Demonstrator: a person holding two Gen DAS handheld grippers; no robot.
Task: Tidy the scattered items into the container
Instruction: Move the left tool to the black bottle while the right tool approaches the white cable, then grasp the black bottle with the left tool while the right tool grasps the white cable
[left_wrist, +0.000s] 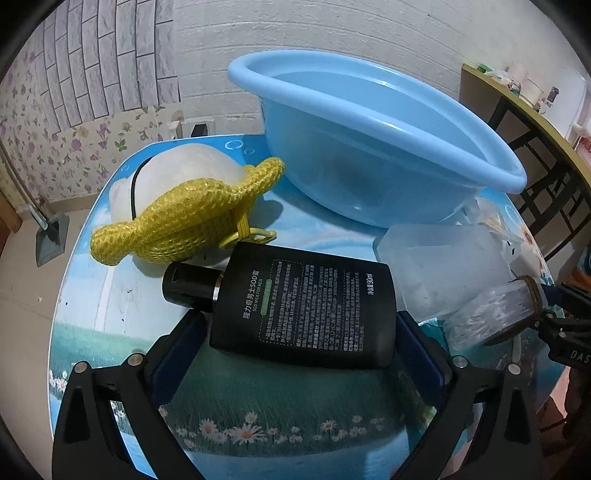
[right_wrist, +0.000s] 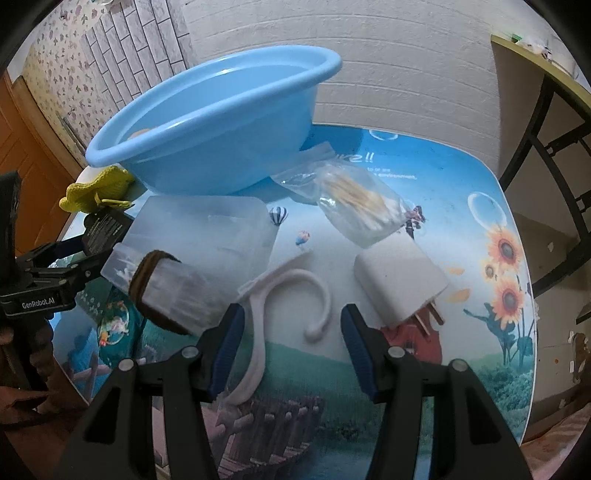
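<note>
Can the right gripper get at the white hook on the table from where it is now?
Probably yes. The right gripper is open, and the white hook lies flat right between and ahead of its fingers, with nothing on top. The clear jar and the white charger lie close on either side, so it may brush them.

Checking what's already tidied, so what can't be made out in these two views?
- Blue basin floor: hidden by its near wall in both wrist views.
- Black bottle small print: too small, left wrist.
- Left gripper: whether its pads press the bottle is unclear.
- White hook: lower end behind right gripper.
</note>
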